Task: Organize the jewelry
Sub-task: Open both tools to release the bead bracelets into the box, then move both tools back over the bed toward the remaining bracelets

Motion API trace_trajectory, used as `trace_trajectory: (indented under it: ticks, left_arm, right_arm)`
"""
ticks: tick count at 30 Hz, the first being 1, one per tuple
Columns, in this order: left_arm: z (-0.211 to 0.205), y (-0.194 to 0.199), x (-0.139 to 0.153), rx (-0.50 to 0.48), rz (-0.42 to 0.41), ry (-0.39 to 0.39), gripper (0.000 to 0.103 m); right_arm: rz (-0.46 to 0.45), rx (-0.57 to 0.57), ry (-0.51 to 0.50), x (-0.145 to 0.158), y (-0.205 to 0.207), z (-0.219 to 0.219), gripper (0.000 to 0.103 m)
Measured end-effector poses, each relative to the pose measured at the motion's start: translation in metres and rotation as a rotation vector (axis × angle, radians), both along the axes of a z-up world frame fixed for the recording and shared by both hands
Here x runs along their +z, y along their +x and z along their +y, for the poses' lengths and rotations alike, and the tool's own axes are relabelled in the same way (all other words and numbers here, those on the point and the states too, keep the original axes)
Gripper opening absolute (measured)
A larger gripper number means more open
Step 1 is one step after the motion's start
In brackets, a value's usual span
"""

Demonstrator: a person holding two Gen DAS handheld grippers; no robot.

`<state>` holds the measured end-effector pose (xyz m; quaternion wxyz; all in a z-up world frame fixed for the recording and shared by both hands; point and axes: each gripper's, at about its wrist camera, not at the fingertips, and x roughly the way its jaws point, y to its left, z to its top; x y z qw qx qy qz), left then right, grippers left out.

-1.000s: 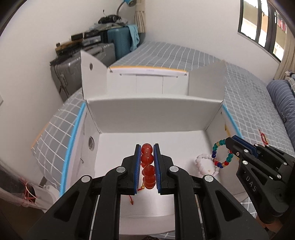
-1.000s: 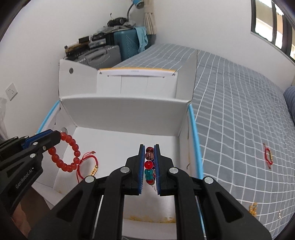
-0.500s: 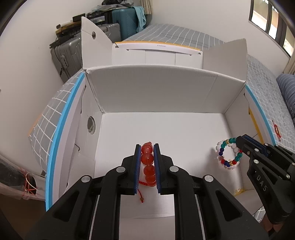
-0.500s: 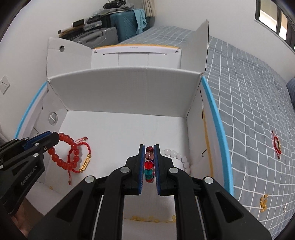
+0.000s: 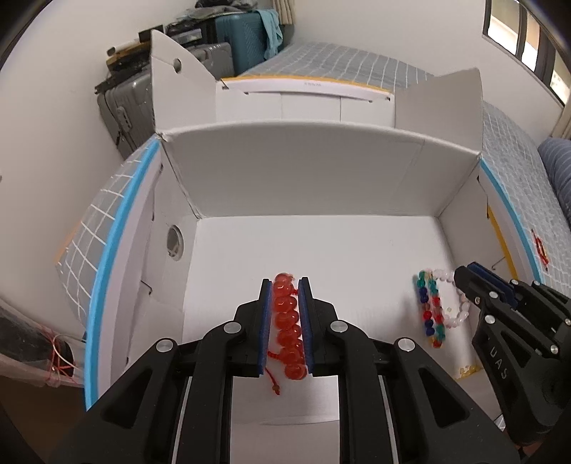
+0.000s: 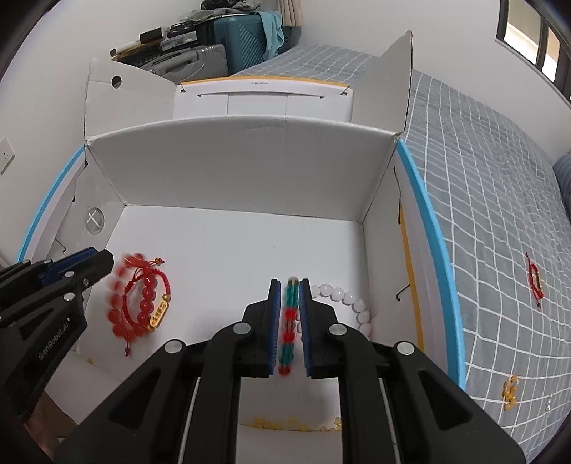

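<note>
A white cardboard box (image 5: 321, 171) lies open on the bed. My left gripper (image 5: 285, 285) hangs over its left floor and its jaws are opening. The red bead bracelet (image 5: 287, 321) sits loose between the pads and looks blurred below the tips in the right wrist view (image 6: 121, 314). My right gripper (image 6: 289, 283) is over the box's right side with its jaws slightly apart. The multicoloured bead bracelet (image 6: 288, 328) is blurred between them, clear of the pads, and shows beside the tips (image 5: 430, 310).
On the box floor lie a red cord bracelet with a gold charm (image 6: 157, 303) and a white bead bracelet (image 6: 349, 303). Another red cord bracelet (image 6: 534, 282) and amber beads (image 6: 510, 391) lie on the grid bedspread. Suitcases (image 5: 246, 32) stand at the far wall.
Both grippers came down into the box. Their jaws have parted a little, and both bead bracelets have slipped off the pads toward the floor.
</note>
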<state>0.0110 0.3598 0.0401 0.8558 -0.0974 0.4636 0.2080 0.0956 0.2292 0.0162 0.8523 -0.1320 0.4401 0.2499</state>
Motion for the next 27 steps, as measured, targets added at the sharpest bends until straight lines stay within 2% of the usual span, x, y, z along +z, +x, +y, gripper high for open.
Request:
trace_trajectory:
  ticks: [1,2,4,5,7,8,10,13,16,19,20,27]
  left_arm:
    - [0.000,-0.001,0.002,-0.001,-0.004,0.000,0.016]
    - [0.000,-0.002,0.003,0.002,-0.010,0.000,0.022]
    - [0.000,-0.004,0.007,0.011,-0.023,0.000,0.035]
    - [0.000,-0.005,0.009,0.016,-0.033,0.003,0.041]
    - [-0.001,-0.006,0.013,0.021,-0.044,0.012,0.045]
    - [-0.002,-0.007,0.016,0.023,-0.051,0.015,0.050]
    - [-0.004,-0.007,0.020,0.026,-0.063,0.019,0.058]
    - [-0.006,-0.007,0.026,0.026,-0.079,0.020,0.062]
    - [-0.014,-0.007,0.033,0.020,-0.103,0.026,0.073]
    - [-0.023,-0.005,0.036,0.003,-0.109,0.030,0.080]
    - [-0.026,-0.004,0.038,0.001,-0.115,0.035,0.085]
    - [-0.048,0.002,0.046,-0.017,-0.159,0.048,0.096]
  right_arm:
    - [-0.001,0.000,0.004,0.001,0.000,-0.001,0.011]
    - [-0.005,0.000,0.008,0.003,-0.001,-0.002,0.013]
    - [-0.017,-0.002,0.020,0.008,-0.002,-0.005,0.040]
    - [-0.033,-0.006,0.026,0.011,-0.003,-0.007,0.044]
    - [-0.049,-0.012,0.033,0.016,-0.003,-0.011,0.046]
    - [-0.051,-0.013,0.041,0.019,-0.003,-0.013,0.049]
    - [-0.061,-0.020,0.061,0.025,-0.002,-0.019,0.063]
    - [-0.079,-0.034,0.083,0.034,-0.001,-0.030,0.070]
    - [-0.098,-0.048,0.103,0.042,-0.002,-0.042,0.080]
    - [-0.118,-0.070,0.110,0.047,0.000,-0.054,0.086]
    - [-0.125,-0.076,0.111,0.049,0.000,-0.058,0.087]
    - [-0.148,-0.115,0.101,0.051,0.006,-0.091,0.095]
